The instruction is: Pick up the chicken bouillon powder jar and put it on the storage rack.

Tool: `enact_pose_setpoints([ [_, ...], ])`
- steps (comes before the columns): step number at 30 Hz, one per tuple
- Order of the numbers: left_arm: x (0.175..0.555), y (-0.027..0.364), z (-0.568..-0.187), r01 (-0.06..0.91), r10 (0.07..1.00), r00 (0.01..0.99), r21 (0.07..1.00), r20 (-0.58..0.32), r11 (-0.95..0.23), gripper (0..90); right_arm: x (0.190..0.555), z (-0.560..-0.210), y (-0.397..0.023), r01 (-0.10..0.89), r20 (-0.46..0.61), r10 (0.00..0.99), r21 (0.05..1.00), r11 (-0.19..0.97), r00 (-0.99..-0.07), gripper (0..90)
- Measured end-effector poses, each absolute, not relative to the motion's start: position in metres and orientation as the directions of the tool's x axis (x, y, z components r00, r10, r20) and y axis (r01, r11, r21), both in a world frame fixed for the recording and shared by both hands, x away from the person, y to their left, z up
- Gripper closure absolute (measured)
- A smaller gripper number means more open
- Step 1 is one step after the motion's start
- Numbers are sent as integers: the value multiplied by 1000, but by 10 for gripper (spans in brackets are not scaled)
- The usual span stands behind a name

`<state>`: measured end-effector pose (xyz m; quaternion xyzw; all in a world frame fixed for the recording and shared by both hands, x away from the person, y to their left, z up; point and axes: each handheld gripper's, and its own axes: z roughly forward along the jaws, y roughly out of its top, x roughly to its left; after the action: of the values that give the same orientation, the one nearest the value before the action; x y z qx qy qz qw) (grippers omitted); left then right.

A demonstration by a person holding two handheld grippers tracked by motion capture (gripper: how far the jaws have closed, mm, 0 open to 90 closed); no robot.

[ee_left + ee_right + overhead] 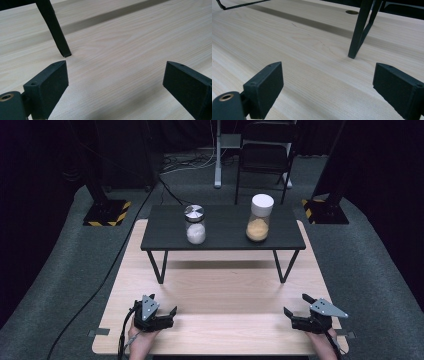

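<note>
Two jars stand on a small black raised shelf (222,240) at the far half of the light wooden table (220,295). The left jar (195,224) has a silver lid and white contents. The right jar (259,218) has a white lid and orange-tan contents. My left gripper (162,308) rests low near the table's front left, open, nothing between its jaws. My right gripper (297,306) sits at the front right, open and empty as well. In the left gripper view a black shelf leg (56,31) stands ahead; in the right gripper view another shelf leg (359,30) stands ahead.
The shelf stands on thin black legs, with open tabletop beneath and in front of it. A black chair (265,155) and stand bases with yellow-black tape (106,213) sit on the grey floor behind. A cable hole (352,12) marks the table in the right gripper view.
</note>
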<state>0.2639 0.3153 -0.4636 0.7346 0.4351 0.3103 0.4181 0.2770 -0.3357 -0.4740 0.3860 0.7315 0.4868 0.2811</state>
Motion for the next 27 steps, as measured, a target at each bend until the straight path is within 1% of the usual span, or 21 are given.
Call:
enact_pose_setpoints([
  [27, 264, 315, -463, 380, 897, 431, 882, 95, -277, 57, 278, -474, -335, 294, -36, 836, 927, 232, -547, 83],
])
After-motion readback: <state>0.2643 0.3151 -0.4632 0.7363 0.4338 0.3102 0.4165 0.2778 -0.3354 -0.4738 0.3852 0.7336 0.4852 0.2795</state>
